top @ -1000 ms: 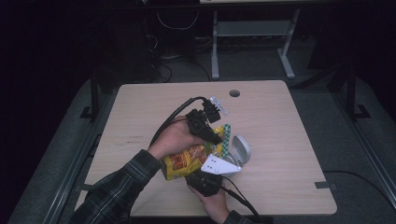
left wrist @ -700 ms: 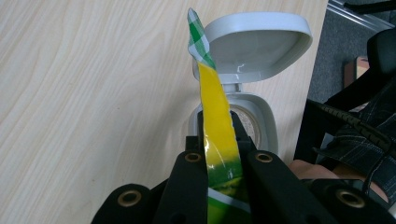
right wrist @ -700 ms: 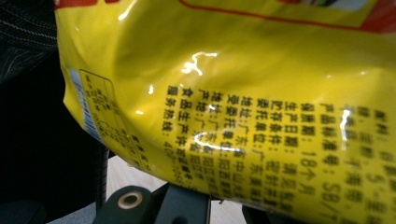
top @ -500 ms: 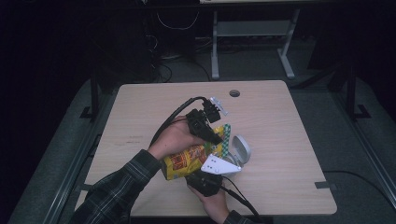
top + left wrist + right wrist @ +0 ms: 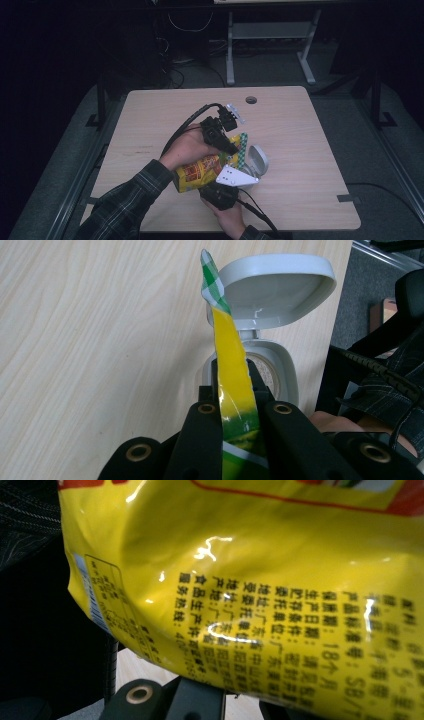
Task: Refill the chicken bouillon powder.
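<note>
Left fingers (image 5: pixel 232 390) clenched on the top seam of the pouch (image 5: pixel 200 171), one black finger on each face of the yellow-green strip, seen edge-on in the left gripper view. Right gripper (image 5: pixel 220 192) pressed against the pouch's lower end; right fingers (image 5: pixel 200 700) barely in frame under the foil, so cannot tell whether clenched or released.

Pouch held off the counter (image 5: pixel 310 150) between the two grippers, near the front edge, slightly left of centre. Long axis running from the right gripper at the front up and away toward the left gripper (image 5: pixel 220 132), with the checked green tip of the seam (image 5: pixel 212 280) pointing past the left fingers toward the far right corner. Left hand (image 5: pixel 185 147) wrapped beside the pouch's upper half.

Just beyond the seam tip, a grey box (image 5: pixel 272 315) with its lid hinged up, standing on the counter straight ahead of the left fingers. Likely next move, a tear or pour, turning on that line: seam, then box mouth, nearly in one axis, left gripper the nearer of the two.

Left gripper view: seam edge and the box interior with a pale, speckled fill. Right gripper view: the pouch's back face (image 5: pixel 280 580), printed text and a bar-code strip, close and glossy. High view: both forearms, a plaid sleeve (image 5: pixel 125 205), and the whole layout on the counter.
</note>
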### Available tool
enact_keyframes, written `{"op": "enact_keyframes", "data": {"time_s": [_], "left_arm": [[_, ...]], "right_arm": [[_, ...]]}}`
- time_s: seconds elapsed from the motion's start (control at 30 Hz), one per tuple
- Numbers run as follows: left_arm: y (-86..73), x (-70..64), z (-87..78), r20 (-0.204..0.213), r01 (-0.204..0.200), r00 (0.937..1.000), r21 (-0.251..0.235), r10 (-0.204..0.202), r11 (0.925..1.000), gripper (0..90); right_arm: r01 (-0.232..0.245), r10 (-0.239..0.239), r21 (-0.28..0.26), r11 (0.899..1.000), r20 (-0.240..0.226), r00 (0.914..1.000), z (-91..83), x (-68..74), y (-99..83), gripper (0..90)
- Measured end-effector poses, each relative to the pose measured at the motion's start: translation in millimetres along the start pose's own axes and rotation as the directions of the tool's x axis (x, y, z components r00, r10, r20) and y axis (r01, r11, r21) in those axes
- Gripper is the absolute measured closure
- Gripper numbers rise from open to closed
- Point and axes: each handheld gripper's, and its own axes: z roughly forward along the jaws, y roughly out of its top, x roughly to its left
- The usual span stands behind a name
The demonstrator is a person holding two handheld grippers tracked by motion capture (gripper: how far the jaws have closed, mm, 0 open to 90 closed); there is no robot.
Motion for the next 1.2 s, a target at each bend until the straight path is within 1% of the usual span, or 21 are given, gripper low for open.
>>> {"op": "enact_keyframes", "data": {"time_s": [0.4,1.2], "left_arm": [[2.8,-0.3,0.7,-0.003,-0.009,1.0000,0.014,0.009,0.9999,89.5],[3.2,-0.3,0.8,-0.008,-0.007,0.9999,0.007,0.007,0.9999,89.4]], "right_arm": [[-0.008,0.008,-0.004,1.000,-0.004,1.0000,-0.8,-0.6,0.8,89.7],[-0.009,0.009,-0.006,1.000,-0.002,1.0000,-0.6,-1.6,1.2,89.8]]}}
